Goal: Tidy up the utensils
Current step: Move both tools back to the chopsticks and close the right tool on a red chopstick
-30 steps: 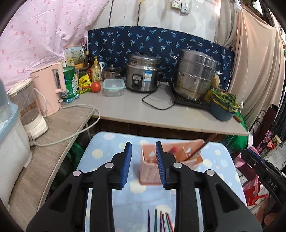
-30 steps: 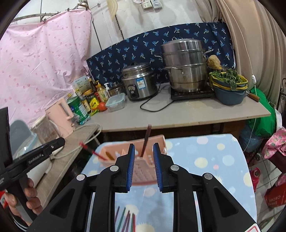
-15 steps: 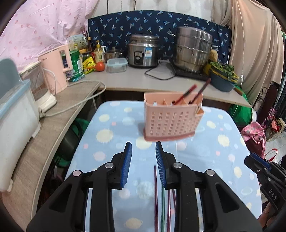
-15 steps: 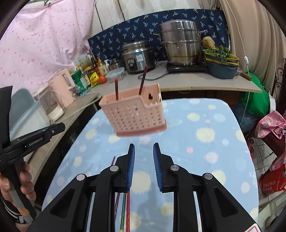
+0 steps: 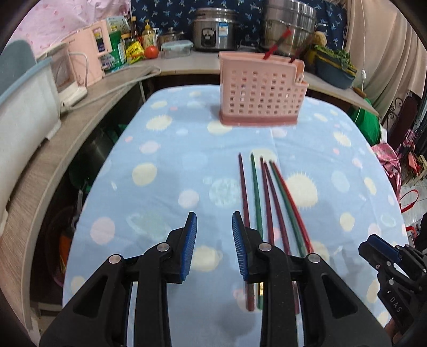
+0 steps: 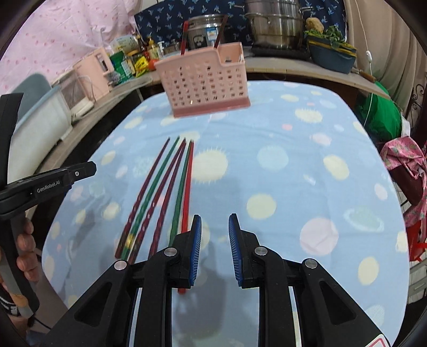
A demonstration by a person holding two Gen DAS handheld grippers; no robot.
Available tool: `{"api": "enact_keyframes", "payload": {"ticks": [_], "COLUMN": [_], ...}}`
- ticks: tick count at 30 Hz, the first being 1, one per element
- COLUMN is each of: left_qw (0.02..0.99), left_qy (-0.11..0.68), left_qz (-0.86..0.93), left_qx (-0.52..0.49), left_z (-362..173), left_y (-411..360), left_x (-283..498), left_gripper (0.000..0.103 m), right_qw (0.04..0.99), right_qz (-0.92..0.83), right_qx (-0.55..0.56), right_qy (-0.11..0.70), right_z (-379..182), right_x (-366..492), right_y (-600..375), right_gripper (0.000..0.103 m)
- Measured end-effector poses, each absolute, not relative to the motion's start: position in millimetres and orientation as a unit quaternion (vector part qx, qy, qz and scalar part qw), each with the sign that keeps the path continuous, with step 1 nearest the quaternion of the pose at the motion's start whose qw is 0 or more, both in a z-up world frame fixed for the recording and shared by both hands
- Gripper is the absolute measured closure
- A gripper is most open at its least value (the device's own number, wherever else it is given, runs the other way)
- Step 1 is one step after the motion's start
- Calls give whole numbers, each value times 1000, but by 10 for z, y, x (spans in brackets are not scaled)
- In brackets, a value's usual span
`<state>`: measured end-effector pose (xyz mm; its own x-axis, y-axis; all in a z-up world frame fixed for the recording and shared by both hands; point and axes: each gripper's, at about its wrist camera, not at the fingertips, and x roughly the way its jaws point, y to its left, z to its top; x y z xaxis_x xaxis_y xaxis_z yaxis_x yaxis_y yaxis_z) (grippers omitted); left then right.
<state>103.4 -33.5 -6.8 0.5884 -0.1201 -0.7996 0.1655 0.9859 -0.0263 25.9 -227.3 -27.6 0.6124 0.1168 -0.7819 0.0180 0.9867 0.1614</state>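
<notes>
Six slim red, maroon and green chopsticks (image 5: 269, 202) are fanned toward twelve o'clock, below the perforated pink holder (image 5: 260, 90). Left tongs (image 5: 214, 247) and right tongs (image 6: 214, 247) are held narrowly apart, empty.

Two printed marks readable, both on hand-held gripper bodies.
"GenRobot.AI" in white letters on the black arm of the left hand-held gripper (image 6: 48, 184), seen at the left edge of the right wrist view; "DAS" in pale raised letters, running sideways, on the black body of the right hand-held gripper (image 5: 392, 301), seen at the near right corner of the left wrist view. Printed labels also on the rice cooker (image 5: 214, 25), the green can (image 5: 113, 48) and the yellow packet (image 5: 134, 50) on the far counter (image 5: 186, 64), all too small and blurred to read.
</notes>
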Motion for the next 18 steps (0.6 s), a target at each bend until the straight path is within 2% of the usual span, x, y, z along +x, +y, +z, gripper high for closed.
{"api": "enact_keyframes", "payload": {"ticks": [18], "left_qw": [872], "left_qy": [481], "left_qz": [-87], "left_qx": [21], "left_z": [-440], "left_y": [-262], "left_x": [726], "left_gripper": [77], "right_qw": [872], "right_qz": [59], "right_qx": [61], "right_qy": [482], "right_z": [-659], "right_x": [37], "right_y": [-1940], "right_gripper": [82]}}
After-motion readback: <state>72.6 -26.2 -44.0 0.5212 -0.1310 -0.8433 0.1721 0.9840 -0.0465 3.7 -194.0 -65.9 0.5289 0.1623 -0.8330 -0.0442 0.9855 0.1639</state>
